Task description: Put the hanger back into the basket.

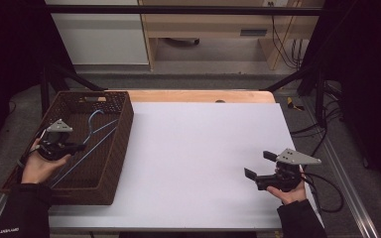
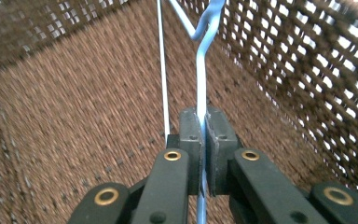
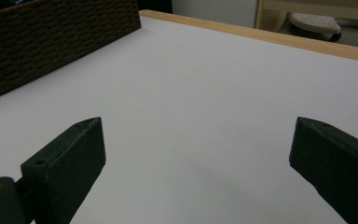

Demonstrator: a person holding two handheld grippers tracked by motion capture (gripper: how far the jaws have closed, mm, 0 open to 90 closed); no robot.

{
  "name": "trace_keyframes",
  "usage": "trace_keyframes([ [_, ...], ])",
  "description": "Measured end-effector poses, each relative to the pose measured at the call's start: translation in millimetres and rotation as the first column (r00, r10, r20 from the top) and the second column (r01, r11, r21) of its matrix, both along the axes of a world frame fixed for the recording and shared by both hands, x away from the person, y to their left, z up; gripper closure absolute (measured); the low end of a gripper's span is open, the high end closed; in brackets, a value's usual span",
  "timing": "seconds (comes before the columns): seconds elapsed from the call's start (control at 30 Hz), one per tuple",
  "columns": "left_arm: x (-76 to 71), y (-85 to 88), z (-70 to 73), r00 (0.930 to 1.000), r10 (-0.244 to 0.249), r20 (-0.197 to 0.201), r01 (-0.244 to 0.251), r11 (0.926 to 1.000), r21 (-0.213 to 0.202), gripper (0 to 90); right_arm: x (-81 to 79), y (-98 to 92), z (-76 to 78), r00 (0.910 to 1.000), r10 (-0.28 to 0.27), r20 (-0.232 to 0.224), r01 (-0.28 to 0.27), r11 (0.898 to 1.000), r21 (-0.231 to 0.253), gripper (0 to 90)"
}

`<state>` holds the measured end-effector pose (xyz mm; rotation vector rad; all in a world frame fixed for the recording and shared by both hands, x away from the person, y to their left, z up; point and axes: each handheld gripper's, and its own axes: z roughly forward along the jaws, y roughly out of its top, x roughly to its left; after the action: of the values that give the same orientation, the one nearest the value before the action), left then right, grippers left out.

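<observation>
A rough brown wicker basket point(image 1: 120, 144) holds a smooth blue wire hanger point(image 2: 201, 79) on a matt white tabletop point(image 1: 198, 153).

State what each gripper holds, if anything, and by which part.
The left gripper is shut on the blue wire hanger, on its straight wire just below the twisted neck. The right gripper holds nothing.
</observation>
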<state>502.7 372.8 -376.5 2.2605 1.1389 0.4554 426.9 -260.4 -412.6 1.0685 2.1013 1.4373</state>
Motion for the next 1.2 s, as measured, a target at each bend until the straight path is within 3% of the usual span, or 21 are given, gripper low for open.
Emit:
trace_keyframes([
  [0.1,-0.8,-4.1,-6.2,0.9999,0.006,-0.009,-0.005,0.9989,0.047,86.5,0.1,-0.1,0.0,1.0,-0.001,-0.001,0.001,1.0,0.001,4.0],
  [0.27,-2.4,-5.8,-7.9,0.9993,-0.004,-0.036,0.006,0.9986,0.052,85.4,0.0,-0.7,0.1,1.0,-0.005,0.0,0.005,1.0,0.004,4.0],
  [0.43,-9.0,-10.5,-2.8,0.9998,-0.018,-0.007,0.018,0.999,0.04,81.2,-0.1,-1.6,0.6,1.0,-0.004,0.007,0.004,1.0,0.006,4.0],
  [0.73,-23.1,-16.0,15.7,0.9947,0.012,0.102,-0.003,0.9963,-0.086,64.4,-0.6,-2.6,1.5,0.9999,-0.012,0.011,0.012,1.0,0.014,3.9],
  [0.8,-27.2,-20.0,18.7,0.9902,0.029,0.137,-0.01,0.9907,-0.136,59.7,-1.0,-2.6,1.8,0.9999,-0.013,0.009,0.013,1.0,0.017,3.9],
  [0.97,-35.5,-32.8,25.9,0.978,0.031,0.206,0.011,0.98,-0.199,45.0,-1.1,-2.7,1.7,0.9999,-0.013,0.01,0.013,1.0,0.019,3.8],
  [1.2,-47.8,-57.8,36.2,0.9594,0.002,0.282,0.069,0.9679,-0.242,28.1,-1.3,-3.5,2.3,0.9998,-0.014,0.014,0.013,1.0,0.019,3.7],
])
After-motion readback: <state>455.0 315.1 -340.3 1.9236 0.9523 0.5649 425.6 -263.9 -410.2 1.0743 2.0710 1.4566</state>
